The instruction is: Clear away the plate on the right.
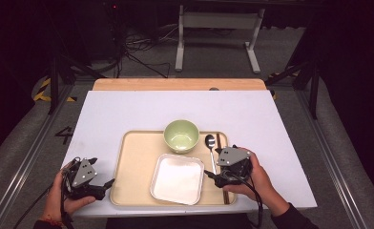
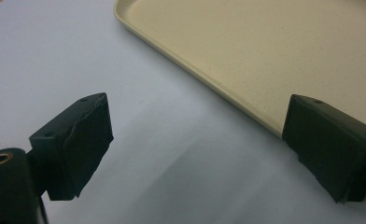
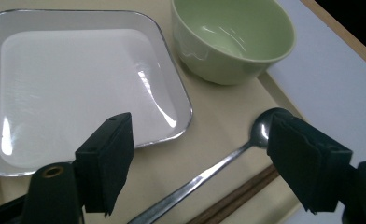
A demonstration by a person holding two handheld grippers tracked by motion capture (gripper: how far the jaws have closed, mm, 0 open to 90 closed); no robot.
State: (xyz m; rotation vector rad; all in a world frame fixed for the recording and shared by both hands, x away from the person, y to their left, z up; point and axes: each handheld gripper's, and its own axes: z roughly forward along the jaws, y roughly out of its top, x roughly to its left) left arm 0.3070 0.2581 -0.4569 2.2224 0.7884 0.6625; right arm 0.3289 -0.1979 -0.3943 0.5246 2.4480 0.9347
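A beige tray [image 1: 137, 157] lies at the table's near edge. On it stand a green bowl [image 1: 181, 135] and a white square plate [image 1: 177, 178]. A metal spoon [image 1: 210, 143] and brown chopsticks [image 1: 220, 140] lie along its right side. My right gripper [image 1: 213, 177] hovers over the spoon's handle, open and holding nothing. In the right gripper view the spoon [image 3: 228, 156] and chopsticks [image 3: 237, 193] run beneath the open gripper [image 3: 202, 135], with the plate [image 3: 78, 84] and bowl [image 3: 232, 37] beyond. My left gripper [image 1: 103, 172] rests open beside the tray's left rim [image 2: 246, 100], its jaws spread wide [image 2: 197, 144].
The white table top [image 1: 128, 109] stretches bare behind and to both sides of the tray, with a wooden strip [image 1: 175, 84] along its far edge. Beyond the table are a white frame's legs [image 1: 179, 47] and cables on a grey floor.
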